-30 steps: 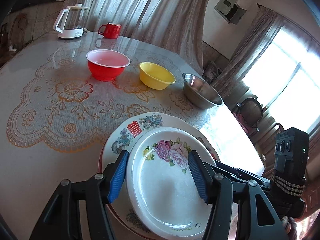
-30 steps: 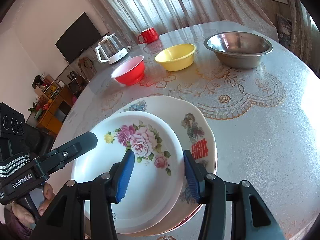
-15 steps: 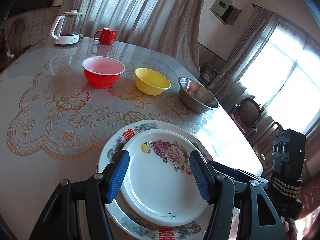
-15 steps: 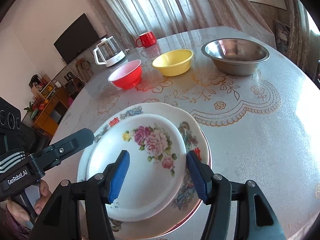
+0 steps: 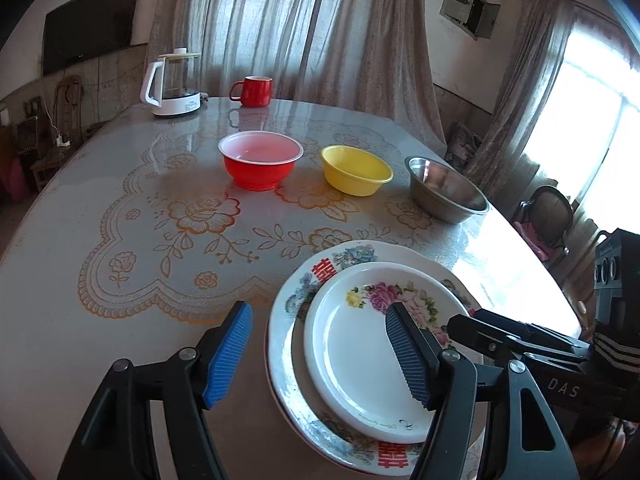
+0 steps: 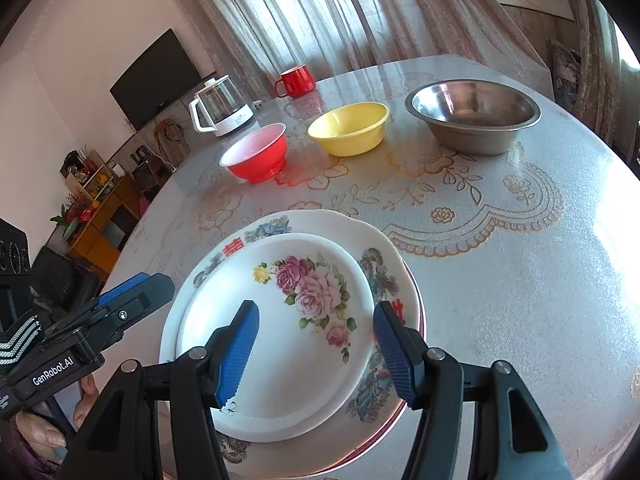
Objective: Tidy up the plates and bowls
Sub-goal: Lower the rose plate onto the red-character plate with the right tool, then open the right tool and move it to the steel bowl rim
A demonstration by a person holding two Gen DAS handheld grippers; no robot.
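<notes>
Plates are stacked at the near edge of the worktop [image 5: 120, 240]: rose plate [image 6: 280, 340] sits on the bigger double-happiness plate [image 6: 380, 248], a red rim just showing underneath, so likely three. Left gripper [image 5: 320, 354] fingers are opening with one blue pad hanging over the rose plate and clamping nothing; right gripper [image 6: 316, 350] fingers are apart over the same plate, also empty. Next are three bowls in a far row, left to right red bowl [image 5: 260, 160], yellow bowl [image 5: 356, 170] and steel bowl [image 6: 472, 116], steel nearest the right gripper, red nearest the left.
</notes>
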